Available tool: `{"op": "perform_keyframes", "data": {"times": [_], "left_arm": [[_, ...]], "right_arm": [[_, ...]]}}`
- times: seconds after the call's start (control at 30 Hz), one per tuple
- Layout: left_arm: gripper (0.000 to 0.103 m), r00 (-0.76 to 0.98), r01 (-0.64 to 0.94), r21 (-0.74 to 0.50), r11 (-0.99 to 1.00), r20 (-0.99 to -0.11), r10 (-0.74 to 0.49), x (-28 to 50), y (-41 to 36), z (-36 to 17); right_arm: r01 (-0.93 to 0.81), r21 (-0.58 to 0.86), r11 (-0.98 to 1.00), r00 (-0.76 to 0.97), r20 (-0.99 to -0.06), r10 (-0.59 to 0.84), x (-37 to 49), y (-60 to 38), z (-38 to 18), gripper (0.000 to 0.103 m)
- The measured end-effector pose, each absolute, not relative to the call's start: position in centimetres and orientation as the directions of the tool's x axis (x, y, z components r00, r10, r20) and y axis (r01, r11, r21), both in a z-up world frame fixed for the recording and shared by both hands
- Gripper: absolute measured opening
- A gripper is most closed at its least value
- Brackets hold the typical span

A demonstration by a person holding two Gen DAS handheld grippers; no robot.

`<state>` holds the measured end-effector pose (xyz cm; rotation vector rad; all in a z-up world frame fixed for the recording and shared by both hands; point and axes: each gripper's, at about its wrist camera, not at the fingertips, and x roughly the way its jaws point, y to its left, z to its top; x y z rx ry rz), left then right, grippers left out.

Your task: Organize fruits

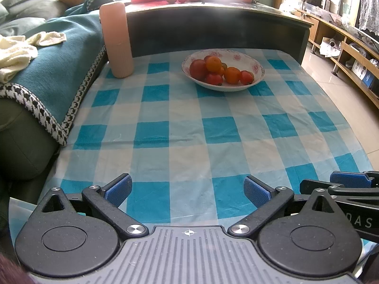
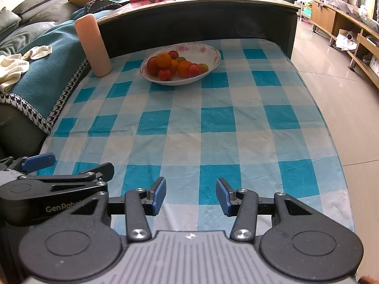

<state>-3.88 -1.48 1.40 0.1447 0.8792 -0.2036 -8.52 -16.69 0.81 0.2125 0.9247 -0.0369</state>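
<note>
My left claw (image 1: 187, 190) and right claw (image 2: 191, 196) are both spread, pinching nothing (fruit (image 1: 214, 71) sits in the bowl (image 1: 257, 75) far ahead).

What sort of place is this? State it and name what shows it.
Most likely a home living room: a sofa draped with a teal blanket stands beside a low table under a blue checked cloth, and a floral bowl of fruit sits on it.
</note>
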Motion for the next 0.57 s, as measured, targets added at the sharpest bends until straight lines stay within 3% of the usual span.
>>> {"op": "perform_keyframes", "data": {"times": [0.57], "left_arm": [[0.103, 0.627, 0.227, 0.036, 0.973, -0.770, -0.118, -4.04, -1.36, 1.57]], "right_arm": [[0.123, 0.168, 0.978, 0.609, -0.791, 0.059, -8.78, -16.74, 0.77, 0.061]]}}
